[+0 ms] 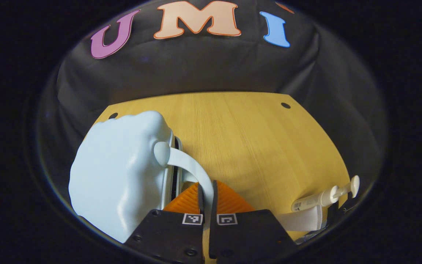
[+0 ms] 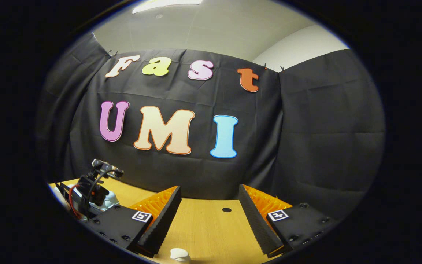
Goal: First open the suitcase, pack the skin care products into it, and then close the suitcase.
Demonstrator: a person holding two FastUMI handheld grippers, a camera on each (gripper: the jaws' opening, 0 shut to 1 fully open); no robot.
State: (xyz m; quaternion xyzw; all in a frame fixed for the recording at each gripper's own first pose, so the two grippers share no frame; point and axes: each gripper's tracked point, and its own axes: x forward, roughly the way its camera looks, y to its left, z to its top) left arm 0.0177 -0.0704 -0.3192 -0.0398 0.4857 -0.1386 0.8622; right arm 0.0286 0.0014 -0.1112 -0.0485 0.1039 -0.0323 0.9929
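Suitcase (image 1: 123,172), pale blue with a moulded, rounded shell, is seen at the left of the left gripper view, standing on the wooden bench (image 1: 255,139). A dark seam runs along its right edge, so that the two halves are seen to lie together. From a round knob on that edge a pale blue handle (image 1: 192,170) curves down toward the camera. The left gripper (image 1: 207,196) is clenched on the handle: both fingers are pressed against the strap, which passes between them. At the lower right of the same view a white pump bottle (image 1: 328,198) is seen lying on its side near the edge of the bench, with a white tube (image 1: 302,220) just beside it; whether the two touch cannot be told.

In the right gripper view the right gripper (image 2: 208,209) is held above the bench (image 2: 203,223) with its fingers spread wide apart and nothing between them. A small white rounded cap (image 2: 180,254) is seen at the bottom edge, below the gap between the fingers; what it belongs to cannot be told. At the far left the other gripper's body, with its dark frame and a red wire, is seen over a small part of the pale blue suitcase (image 2: 110,200).
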